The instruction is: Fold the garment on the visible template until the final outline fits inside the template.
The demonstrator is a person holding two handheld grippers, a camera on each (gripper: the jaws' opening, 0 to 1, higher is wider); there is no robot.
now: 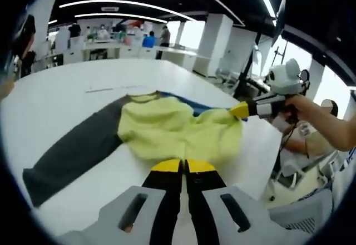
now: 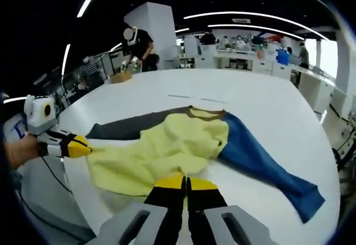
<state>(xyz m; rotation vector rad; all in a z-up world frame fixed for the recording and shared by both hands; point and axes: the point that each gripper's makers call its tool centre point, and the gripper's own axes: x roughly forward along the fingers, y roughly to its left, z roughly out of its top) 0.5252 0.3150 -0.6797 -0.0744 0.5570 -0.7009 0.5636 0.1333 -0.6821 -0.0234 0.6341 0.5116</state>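
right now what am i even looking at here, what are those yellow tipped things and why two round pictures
No robot here: a person holds a two-jaw gripper in each hand, and a fisheye camera rides on each, hence two round pictures of one scene.

In the left gripper view, the left gripper rises from the bottom, jaws together on the near edge of the yellow garment. The right gripper, held by a hand, pinches the garment's far corner.

The right gripper view is the mirror case: its own gripper at the bottom, the left one coming in from the side.

The garment has a grey sleeve and a blue sleeve, spread on a white table.
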